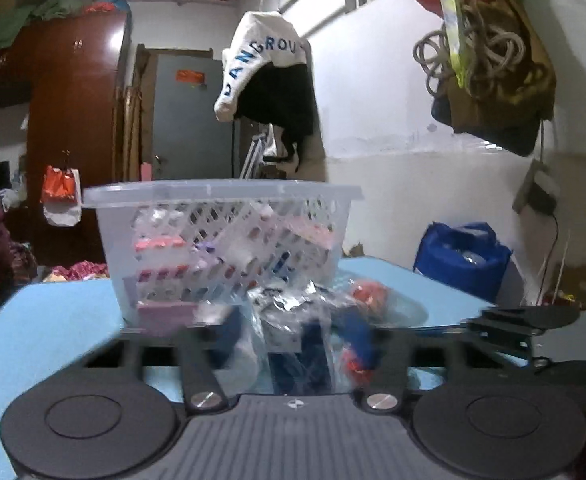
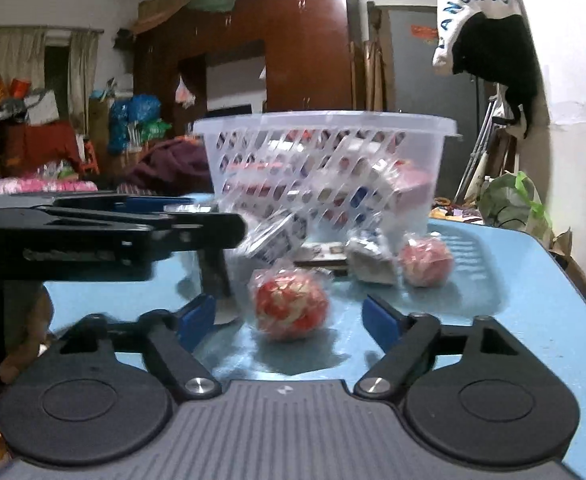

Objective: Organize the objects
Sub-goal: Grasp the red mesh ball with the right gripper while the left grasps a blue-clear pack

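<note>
On the blue desk (image 2: 533, 320) the basket (image 2: 325, 168) stands toward the far edge, already part filled. My left fingers (image 1: 293, 344) are closed on a clear packet (image 1: 289, 320); my right fingers (image 2: 289, 320) stand open around a red ball (image 2: 291, 306), untouched. Next, I judge, squeeze, then lift both over the rim.

- The left gripper (image 1: 289, 344) points nearly level, tipped slightly down. Its black arms angle inward and its jaws are closed on a clear plastic packet (image 1: 293, 332).
- The right gripper (image 2: 289, 316) also tips a little downward, low over the surface. Its blue-padded fingers (image 2: 381, 320) stand apart, and neither pad touches anything.
- In the right wrist view, the left gripper reaches in from the left edge, side-on.
</note>
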